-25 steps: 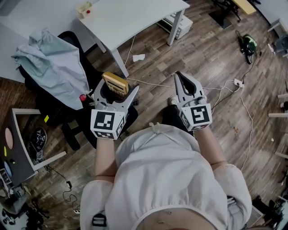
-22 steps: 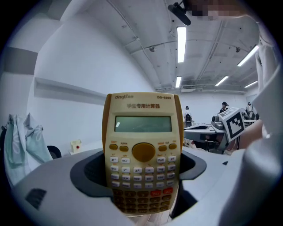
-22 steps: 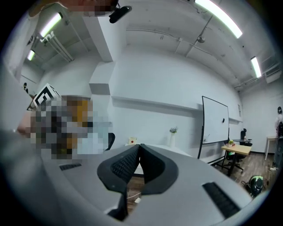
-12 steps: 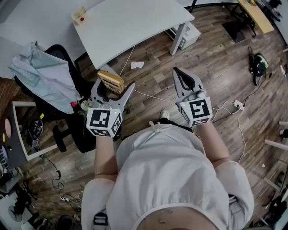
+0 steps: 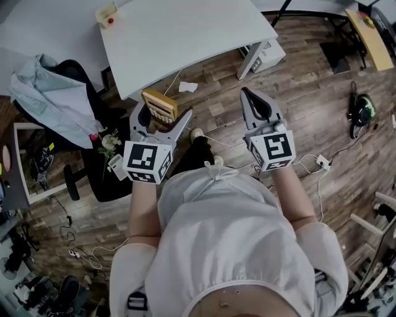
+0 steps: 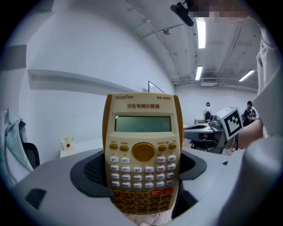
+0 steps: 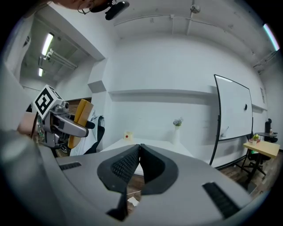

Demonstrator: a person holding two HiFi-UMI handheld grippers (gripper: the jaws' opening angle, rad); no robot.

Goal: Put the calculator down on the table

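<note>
Left gripper (image 5: 159,117): jaws clamped on the lower key rows of the calculator (image 5: 159,106). It stands upright between them, screen end up and keys toward the gripper's camera.
- In the left gripper view the calculator (image 6: 143,154) fills the centre. Both dark pads press its yellow sides.
- It is in the air over the wooden floor (image 5: 309,80), just short of the near edge of the white table (image 5: 185,31). It is not touching the table.

Right gripper (image 5: 245,93): jaws pressed together, tips meeting, nothing between them. It is held level beside the left one, well apart from it.
- From the right gripper view the left gripper (image 7: 62,123) shows side-on with the calculator (image 7: 82,117) sticking up out of it.

Change against half a second and one second back:
- The table has slid down the head view toward the grippers. Its near edge, earlier well ahead of the calculator, now lies just beyond it.
- The grip is the same: calculator still upright in the left jaws, right jaws still closed.
- The green vacuum cleaner (image 5: 362,108) has drifted toward the right edge of the view.
- The chair draped with pale cloth (image 5: 52,93) sits further to the left.

On the table's far left corner is a small box with a red dot (image 5: 106,12). A paper scrap (image 5: 187,86) lies on the floor under the table edge.
</note>
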